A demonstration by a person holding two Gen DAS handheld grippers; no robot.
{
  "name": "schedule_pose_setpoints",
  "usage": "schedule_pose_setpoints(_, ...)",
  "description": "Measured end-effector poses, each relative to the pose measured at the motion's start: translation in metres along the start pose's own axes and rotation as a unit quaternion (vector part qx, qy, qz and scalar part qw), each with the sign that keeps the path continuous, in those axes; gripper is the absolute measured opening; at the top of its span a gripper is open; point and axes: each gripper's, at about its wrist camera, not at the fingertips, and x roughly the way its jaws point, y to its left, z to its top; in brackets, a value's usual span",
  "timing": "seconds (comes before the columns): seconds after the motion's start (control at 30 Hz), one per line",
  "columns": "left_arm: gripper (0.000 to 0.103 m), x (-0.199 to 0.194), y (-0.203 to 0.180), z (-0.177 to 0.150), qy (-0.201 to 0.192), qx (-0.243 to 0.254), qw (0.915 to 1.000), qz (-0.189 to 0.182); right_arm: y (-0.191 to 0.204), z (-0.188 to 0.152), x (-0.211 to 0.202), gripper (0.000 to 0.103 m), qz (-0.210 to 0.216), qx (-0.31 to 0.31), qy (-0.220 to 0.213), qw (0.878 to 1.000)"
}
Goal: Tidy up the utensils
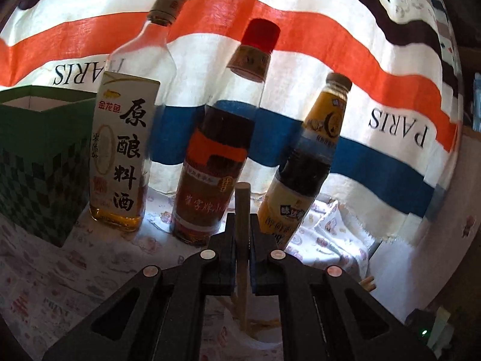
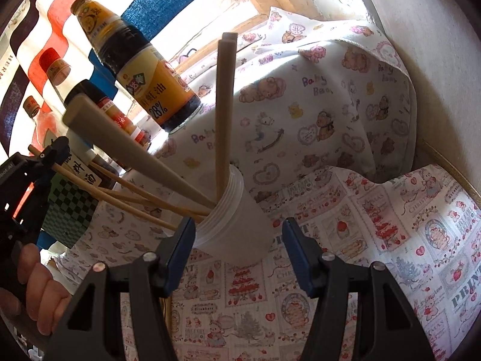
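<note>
1. Right tool [image 2: 237, 240]: its two blue-padded fingers [image 2: 180, 249] stand apart on either side of the translucent plastic jar [image 2: 237, 228], not pressing it — released, holding nothing.
2. The jar stands upright on the worktop [image 2: 360, 270], which is covered by a printed cloth with cakes, hearts and small figures.
3. In the jar stand the utensils: a pair of tan chopsticks [image 2: 225, 105] close to upright, a broad tan handle [image 2: 120, 147] leaning left, and several thin bamboo chopsticks [image 2: 126, 198] fanned out to the left.
4. Left tool [image 1: 242, 228]: clenched on one wooden chopstick [image 1: 242, 207], which runs straight up between the black fingers; its lower end reaches down toward the jar's mouth [image 1: 264, 337], where other thin sticks show. In the right wrist view this tool [image 2: 52, 150] grips a thin stick at the far left, and a hand [image 2: 39, 288] holds its handle.
5. Just behind the left tool stand three bottles in a row — a clear cooking-wine bottle [image 1: 126, 138] with a white label, a red-capped dark bottle [image 1: 216, 162], and an oyster-sauce bottle [image 1: 303, 168] with a yellow label.
6. Left of the bottles sits a green checked box [image 1: 39, 162], open at the top.
7. Farthest back hangs a striped cloth [image 1: 330, 45] in orange, blue and white, printed PARIS; a baby-bear cloth [image 2: 330, 96] lies bunched beyond the jar.
</note>
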Motion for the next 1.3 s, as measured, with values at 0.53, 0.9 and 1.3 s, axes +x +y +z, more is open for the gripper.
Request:
schedule_pose_setpoints(0.53, 0.03, 0.021, -0.002, -0.032, 0.02, 0.061, 0.9975, 0.029, 0.0, -0.002, 0.01, 0.059, -0.023, 0.001, 0.021, 1.0)
schedule_pose_setpoints(0.9, 0.06, -0.071, 0.001, -0.036, -0.025, 0.12, 0.9919, 0.035, 0.03, -0.015, 0.003, 0.06, 0.001, -0.036, 0.036, 0.999)
schedule_pose_setpoints(1.3, 0.075, -0.133, 0.066, -0.08, 0.0, 0.097, 0.9898, 0.104, 0.083, -0.05, -0.008, 0.066, -0.001, -0.148, 0.022, 0.989)
